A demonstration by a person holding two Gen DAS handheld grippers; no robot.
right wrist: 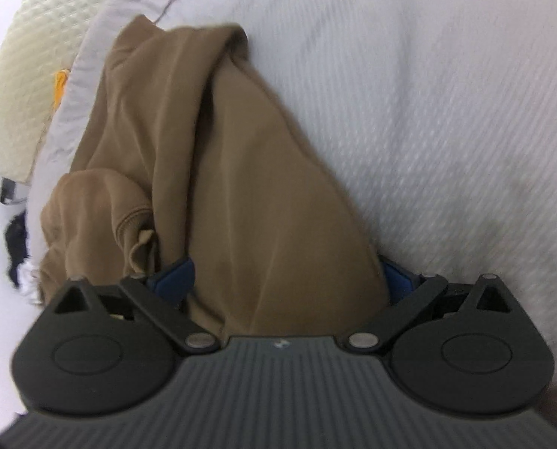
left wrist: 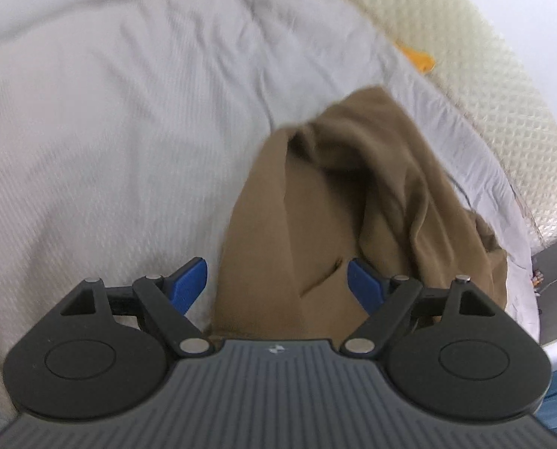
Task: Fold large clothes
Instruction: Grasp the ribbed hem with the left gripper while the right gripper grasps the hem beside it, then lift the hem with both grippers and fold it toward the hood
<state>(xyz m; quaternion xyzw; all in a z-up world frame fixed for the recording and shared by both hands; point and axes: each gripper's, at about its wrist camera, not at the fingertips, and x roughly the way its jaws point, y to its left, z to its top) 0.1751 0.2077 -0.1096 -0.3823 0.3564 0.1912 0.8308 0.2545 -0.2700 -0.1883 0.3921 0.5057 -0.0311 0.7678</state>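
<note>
A tan-brown garment (left wrist: 338, 194) lies bunched on the white bedsheet (left wrist: 121, 119). In the left wrist view my left gripper (left wrist: 276, 280) is wide open, its blue fingertips (left wrist: 190, 280) set either side of the cloth's near end, which runs down between the jaws. In the right wrist view the same garment (right wrist: 241, 187) rises from between the jaws of my right gripper (right wrist: 286, 280). That gripper is open too, with a blue fingertip (right wrist: 173, 275) at the left of the cloth and the right one partly hidden behind the fabric. A cuffed sleeve (right wrist: 102, 202) hangs crumpled at the left.
A cream quilted mattress edge (left wrist: 503, 119) borders the sheet, with a small orange tag (left wrist: 419, 58) on it. The mattress (right wrist: 27, 75) and tag (right wrist: 59, 84) also show in the right wrist view. Floor and a dark object (right wrist: 16, 239) lie beyond the bed edge.
</note>
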